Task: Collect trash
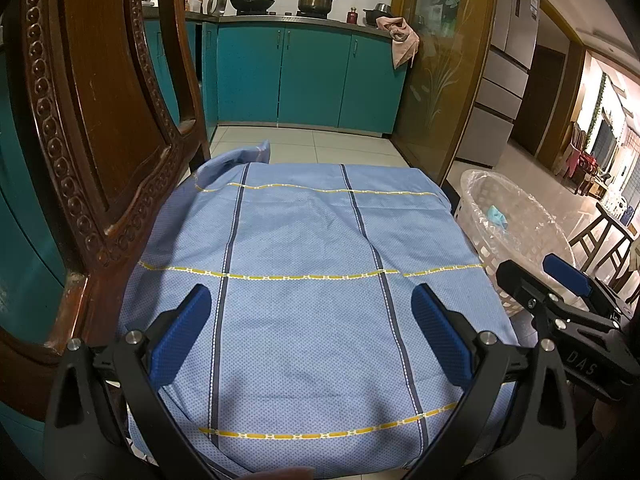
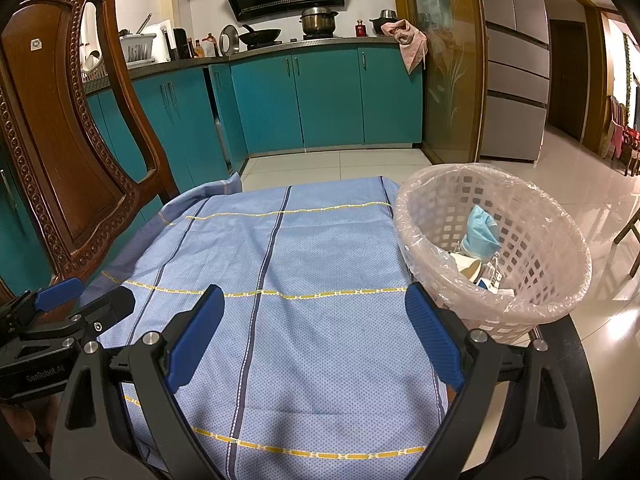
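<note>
**Spotter:** Left wrist view first: your left gripper (image 1: 312, 320) hangs over the near half of the blue checked cloth (image 1: 304, 248), jaws spread wide, nothing between the blue pads.

**Operator:** And my right?

**Spotter:** Your right gripper (image 2: 316, 324) is the same: jaws wide apart, nothing in them, above the near right part of the cloth. Each gripper shows at the edge of the other's view, side by side.

**Operator:** Where's the trash?

**Spotter:** You have none on the cloth. It lies in the white lattice basket (image 2: 536, 264), lined with a clear plastic bag (image 2: 424, 216), standing just off the cloth's right edge, close beyond your right gripper's right finger. Inside you can see a crumpled light blue piece (image 2: 482, 228) and some white scraps (image 2: 486, 274).

**Operator:** Left side?

**Spotter:** A carved wooden chair back (image 2: 60, 152) rises at the cloth's left edge. Beyond the far edge you have pale floor tiles (image 2: 332, 164), then teal cabinets (image 2: 328, 96).
</note>
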Action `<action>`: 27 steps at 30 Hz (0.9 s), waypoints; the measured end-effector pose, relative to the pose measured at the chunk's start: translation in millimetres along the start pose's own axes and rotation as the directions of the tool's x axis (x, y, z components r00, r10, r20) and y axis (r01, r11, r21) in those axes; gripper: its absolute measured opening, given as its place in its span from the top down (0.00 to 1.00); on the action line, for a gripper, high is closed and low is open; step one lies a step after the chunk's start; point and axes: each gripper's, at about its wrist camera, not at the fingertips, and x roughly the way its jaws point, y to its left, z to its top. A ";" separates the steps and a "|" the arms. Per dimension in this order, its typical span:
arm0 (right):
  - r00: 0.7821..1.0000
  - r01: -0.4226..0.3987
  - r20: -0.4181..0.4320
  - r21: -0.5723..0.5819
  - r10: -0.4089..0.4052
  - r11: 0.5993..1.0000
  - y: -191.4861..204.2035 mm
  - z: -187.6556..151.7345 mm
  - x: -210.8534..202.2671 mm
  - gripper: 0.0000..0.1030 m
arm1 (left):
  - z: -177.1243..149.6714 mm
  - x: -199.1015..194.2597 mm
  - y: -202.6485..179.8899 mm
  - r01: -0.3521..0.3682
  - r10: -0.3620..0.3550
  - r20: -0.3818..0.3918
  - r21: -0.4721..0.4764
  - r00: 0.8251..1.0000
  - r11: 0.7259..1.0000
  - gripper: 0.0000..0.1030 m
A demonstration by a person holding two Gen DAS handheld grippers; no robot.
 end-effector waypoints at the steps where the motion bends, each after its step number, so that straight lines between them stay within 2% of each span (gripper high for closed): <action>1: 1.000 0.001 0.001 -0.001 -0.001 1.000 0.8 0.3 0.1 0.13 | 0.0 0.0 0.0 -0.001 0.001 0.000 0.000 1.000 1.000 0.03; 27: 1.000 -0.003 -0.003 -0.004 0.003 1.000 -0.6 -0.2 -0.2 0.13 | -1.1 0.6 0.5 -0.003 0.003 -0.002 0.005 1.000 1.000 0.03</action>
